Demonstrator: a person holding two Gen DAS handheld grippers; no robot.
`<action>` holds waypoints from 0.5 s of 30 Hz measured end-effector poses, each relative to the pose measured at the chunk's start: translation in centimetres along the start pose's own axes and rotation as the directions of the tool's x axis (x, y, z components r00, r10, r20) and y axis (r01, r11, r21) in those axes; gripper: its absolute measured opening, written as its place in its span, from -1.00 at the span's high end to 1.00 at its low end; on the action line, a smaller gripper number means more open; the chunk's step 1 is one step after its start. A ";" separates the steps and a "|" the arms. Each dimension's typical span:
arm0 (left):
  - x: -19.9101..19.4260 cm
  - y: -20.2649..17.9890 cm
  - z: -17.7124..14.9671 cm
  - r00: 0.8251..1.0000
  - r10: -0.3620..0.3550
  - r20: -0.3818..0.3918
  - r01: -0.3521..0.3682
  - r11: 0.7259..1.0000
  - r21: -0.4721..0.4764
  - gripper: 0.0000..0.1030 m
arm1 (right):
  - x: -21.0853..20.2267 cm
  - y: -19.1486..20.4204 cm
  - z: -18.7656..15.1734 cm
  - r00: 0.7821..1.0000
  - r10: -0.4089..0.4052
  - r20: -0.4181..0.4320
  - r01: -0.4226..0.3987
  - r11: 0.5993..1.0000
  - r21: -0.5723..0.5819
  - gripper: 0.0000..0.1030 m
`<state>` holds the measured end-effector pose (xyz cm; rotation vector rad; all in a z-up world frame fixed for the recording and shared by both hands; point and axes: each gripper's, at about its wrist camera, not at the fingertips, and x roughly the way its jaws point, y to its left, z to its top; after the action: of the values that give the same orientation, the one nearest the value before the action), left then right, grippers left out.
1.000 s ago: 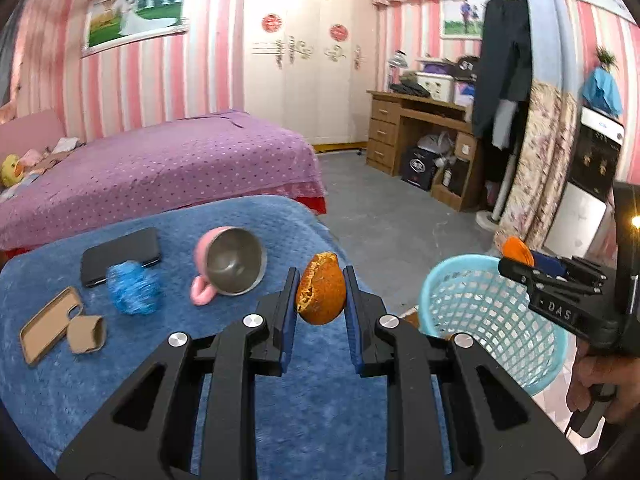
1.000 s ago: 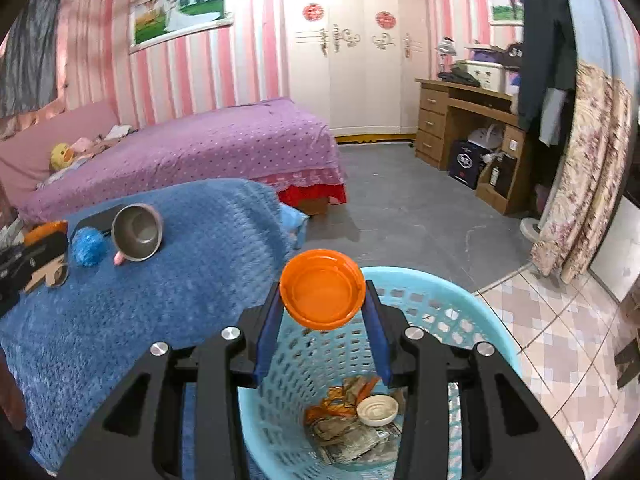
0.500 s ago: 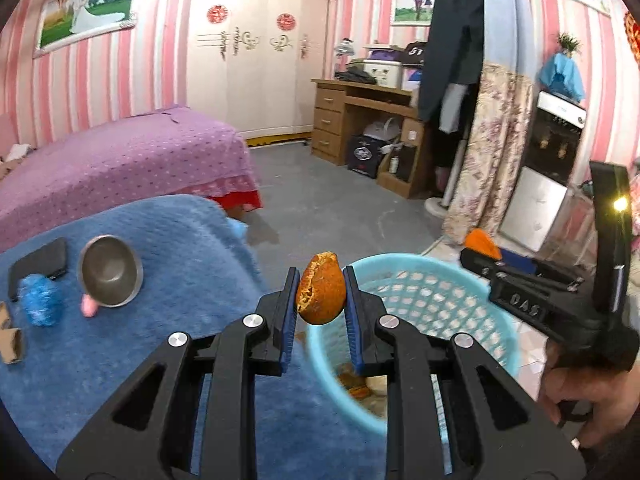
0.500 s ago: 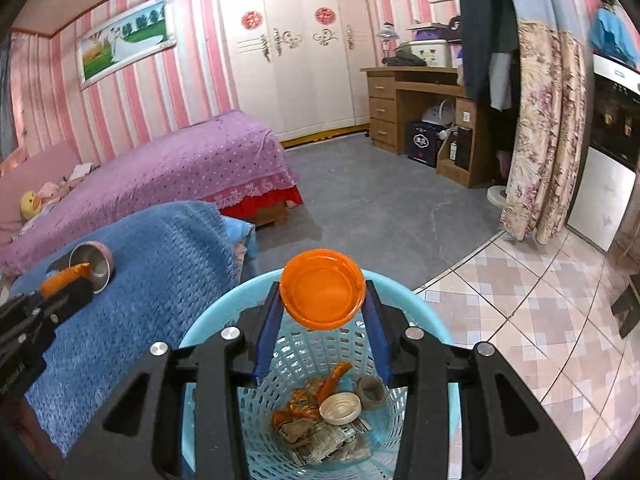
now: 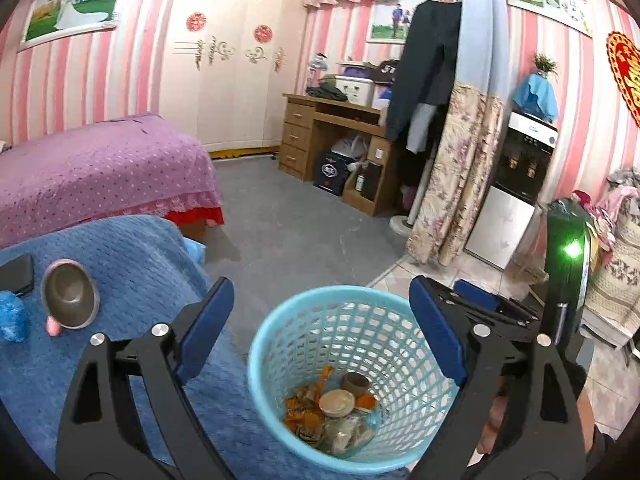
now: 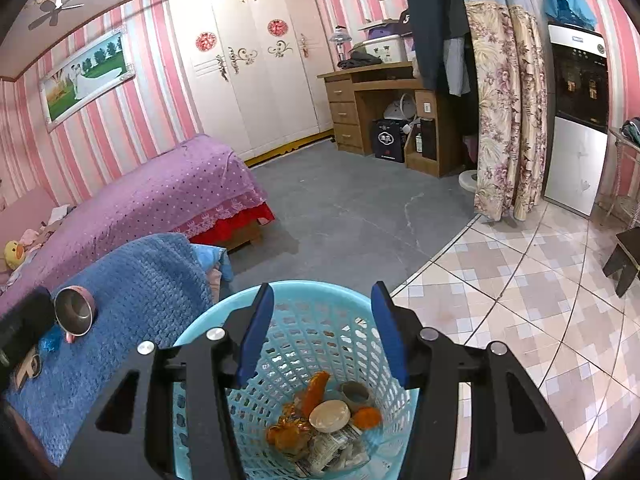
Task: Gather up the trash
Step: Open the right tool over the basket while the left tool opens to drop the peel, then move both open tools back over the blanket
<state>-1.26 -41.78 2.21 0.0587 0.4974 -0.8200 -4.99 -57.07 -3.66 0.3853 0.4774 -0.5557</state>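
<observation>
Both grippers now empty, peel and orange lid gone from fingers; left gripper (image 5: pixel 320 320) spread wide above blue basket (image 5: pixel 276 320); right gripper (image 6: pixel 322 332) released too; trash (image 6: pixel 320 420) lies at basket bottom; metal cup (image 5: pixel 70 294) on blue-blanketed surface (image 5: pixel 132 260).

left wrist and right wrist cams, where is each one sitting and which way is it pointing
Left wrist: sits on the left tongs, looking forward and down into the blue basket; its open fingers show, plus the right tongs' body at right.
Right wrist: sits on the right tongs, over the basket, facing down into it; its open fingers show, and a dark part at the left edge.
Shared: basket trash, blue blanket, metal cup, purple bed, wardrobe, desk.
</observation>
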 end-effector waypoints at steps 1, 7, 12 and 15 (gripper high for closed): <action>-0.6 0.7 0.0 0.998 0.057 0.009 -0.057 0.998 0.010 -0.68 | 0.0 0.4 -0.2 1.000 0.007 -0.002 -0.007 1.000 -0.005 -0.03; -4.6 8.3 -1.1 0.958 0.285 -0.018 -0.285 0.959 0.014 -0.68 | -0.4 4.8 -0.8 0.996 0.085 -0.015 -0.086 0.993 -0.085 -0.13; -9.7 16.9 -3.9 0.894 0.447 -0.042 -0.449 0.891 -0.072 -0.69 | -1.3 10.2 -2.0 0.981 0.187 -0.046 -0.192 0.967 -0.169 -0.30; -11.7 21.8 -5.3 0.833 0.550 -0.067 -0.553 0.821 -0.143 -0.70 | -2.1 13.9 -3.0 0.967 0.247 -0.067 -0.256 0.942 -0.218 -0.39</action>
<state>5.46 -17.54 -0.28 0.0627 0.5297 -0.2046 0.55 -43.90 -2.01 0.2347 0.5134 -0.2421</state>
